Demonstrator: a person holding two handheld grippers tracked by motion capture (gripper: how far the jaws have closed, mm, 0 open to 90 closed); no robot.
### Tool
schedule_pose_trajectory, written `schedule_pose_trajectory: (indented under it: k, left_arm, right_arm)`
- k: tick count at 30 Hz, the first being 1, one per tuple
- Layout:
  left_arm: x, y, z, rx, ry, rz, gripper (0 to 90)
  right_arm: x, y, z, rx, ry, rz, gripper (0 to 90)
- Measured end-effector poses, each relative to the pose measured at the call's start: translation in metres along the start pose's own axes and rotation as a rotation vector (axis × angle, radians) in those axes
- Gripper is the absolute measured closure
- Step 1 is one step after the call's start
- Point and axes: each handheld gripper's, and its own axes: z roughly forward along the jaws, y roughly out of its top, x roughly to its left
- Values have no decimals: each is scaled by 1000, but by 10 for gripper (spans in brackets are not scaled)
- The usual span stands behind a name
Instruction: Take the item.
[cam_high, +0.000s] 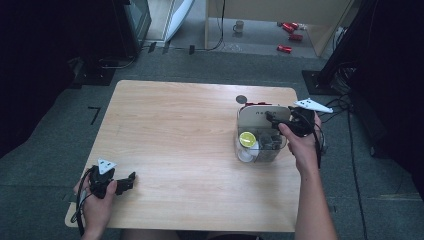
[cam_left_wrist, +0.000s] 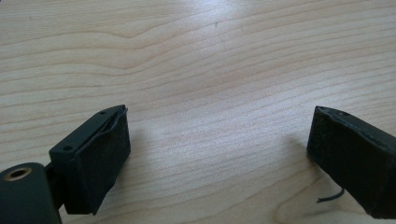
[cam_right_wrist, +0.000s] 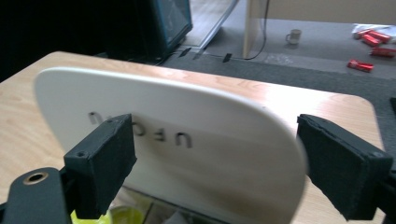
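A clear plastic box (cam_high: 257, 150) stands at the right of the wooden table (cam_high: 175, 130), and its off-white lid (cam_high: 260, 112) is raised. Inside it lie a yellow round thing (cam_high: 247, 138) and other small items I cannot make out. My right gripper (cam_high: 274, 119) hangs at the lid's right end. In the right gripper view that gripper (cam_right_wrist: 215, 163) is open, its jaws wide apart in front of the lettered lid (cam_right_wrist: 187, 107) without pressing on it. My left gripper (cam_high: 127, 181) rests near the table's front left corner; it (cam_left_wrist: 219, 154) is open, with bare wood between its jaws.
A small grey disc (cam_high: 241, 99) lies on the table just behind the box, beside something red (cam_high: 248, 105). Beyond the table, on the floor, are a mug (cam_high: 239, 26), red cans (cam_high: 290, 27) and cables. Dark equipment stands at both sides.
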Motion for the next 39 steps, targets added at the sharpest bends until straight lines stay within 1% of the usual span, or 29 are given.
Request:
schedule_pose_trajectory:
  k: [2, 6, 8, 9, 12, 13, 15, 16, 17, 20, 21, 23, 24, 25, 28, 30, 31, 35, 36, 37, 38, 39]
  left_arm:
    - [0, 0, 0, 0, 0, 0, 64]
    - [0, 0, 0, 0, 0, 0, 64]
    - [0, 0, 0, 0, 0, 0, 64]
    - [0, 0, 0, 0, 0, -1, 64]
    - [0, 0, 0, 0, 0, 0, 64]
    - [0, 0, 0, 0, 0, 0, 64]
    - [0, 0, 0, 0, 0, 0, 64]
    - [0, 0, 0, 0, 0, 0, 64]
    - [0, 0, 0, 1, 0, 1, 64]
    - [0, 0, 0, 0, 1, 1, 64]
    - [0, 0, 0, 0, 1, 1, 64]
    - [0, 0, 0, 1, 0, 1, 64]
    - [0, 0, 0, 1, 0, 1, 64]
    - [0, 0, 0, 2, 0, 1, 64]
    - [0, 0, 0, 2, 1, 1, 64]
    - [0, 0, 0, 1, 0, 1, 64]
    - [0, 0, 0, 1, 0, 1, 64]
    - [0, 0, 0, 2, 0, 1, 64]
    - [0, 0, 0, 1, 0, 1, 64]
    - [0, 0, 0, 2, 0, 1, 64]
    - [0, 0, 0, 2, 0, 1, 64]
    - [0, 0, 0, 1, 0, 1, 64]
  right_arm:
    - [4, -2, -1, 10, -23, -31, 127]
    - [5, -4, -7, 10, -10, -21, 130]
    - [6, -5, -11, 21, -8, -30, 130]
    - [7, -7, -15, 29, -3, -43, 129]
    - [8, -9, -19, 36, 0, -53, 127]
    - [9, -13, -23, 41, 5, -62, 125]
    - [10, -15, -25, 41, 6, -65, 119]
    - [12, -22, -30, 37, 8, -71, 103]
    - [12, -22, -30, 37, 8, -71, 103]
    - [12, -33, -37, 27, 11, -75, 101]
    - [13, -40, -42, 14, 27, -85, 101]
    - [14, -42, -43, 13, 27, -94, 101]
    - [17, -46, -46, 18, 19, -110, 101]
    - [17, -46, -46, 18, 19, -110, 101]
    - [21, -53, -48, 22, 6, -139, 100]
    - [24, -61, -50, 21, -4, -173, 100]
    - [25, -63, -50, 18, -8, -183, 100]
    - [27, -67, -52, 8, -21, -197, 97]
    - [27, -68, -52, 18, -27, -183, 97]
    - [25, -69, -53, 30, -16, -149, 97]
    - [22, -72, -53, 28, 0, -125, 97]
    - [17, -78, -54, 23, 16, -91, 106]
